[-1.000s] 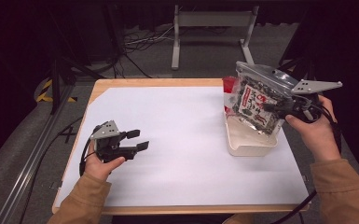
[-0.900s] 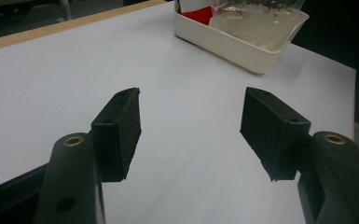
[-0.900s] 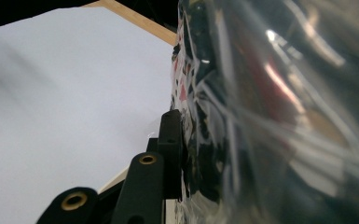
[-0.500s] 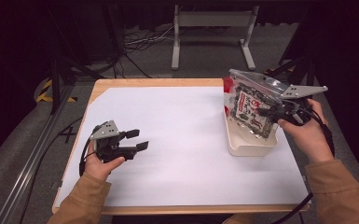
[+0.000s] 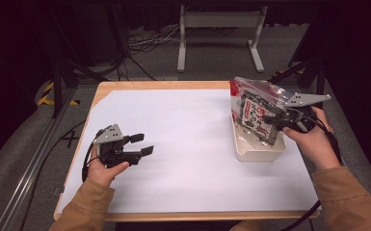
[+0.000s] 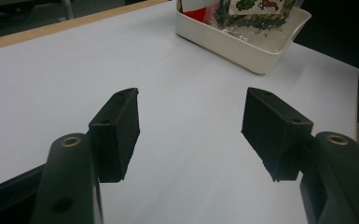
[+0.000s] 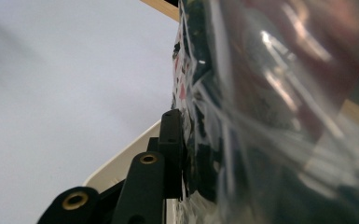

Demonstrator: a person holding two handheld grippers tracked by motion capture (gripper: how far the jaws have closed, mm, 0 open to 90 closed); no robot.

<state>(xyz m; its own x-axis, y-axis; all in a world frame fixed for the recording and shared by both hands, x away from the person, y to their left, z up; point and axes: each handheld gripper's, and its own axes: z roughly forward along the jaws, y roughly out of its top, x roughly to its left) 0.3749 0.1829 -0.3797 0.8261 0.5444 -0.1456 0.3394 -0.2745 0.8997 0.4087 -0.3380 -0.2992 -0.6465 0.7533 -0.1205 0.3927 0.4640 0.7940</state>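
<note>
A clear plastic bag [image 5: 254,111] of printed packets, red at its top corner, stands upright with its lower end inside a white tray [image 5: 250,153] at the table's right. My right gripper [image 5: 271,120] is shut on the bag's right side, held by a hand coming in from the right. In the right gripper view the bag [image 7: 270,121] presses against one black jaw and hides the other, above the tray's rim [image 7: 121,163]. My left gripper [image 5: 143,144] rests low at the table's left, open and holding nothing. In its own view the left gripper [image 6: 191,126] faces the tray [image 6: 247,49] and the bag [image 6: 251,9].
A white sheet [image 5: 183,144] covers the wooden table, whose bare edge [image 5: 164,85] shows at the back. Beyond it on the floor are a metal stand [image 5: 219,29] and cables. A metal rail [image 5: 33,163] runs along the left side.
My right hand has come down with the bag, whose lower end now sits deeper in the tray. The left gripper has stayed where it was.
</note>
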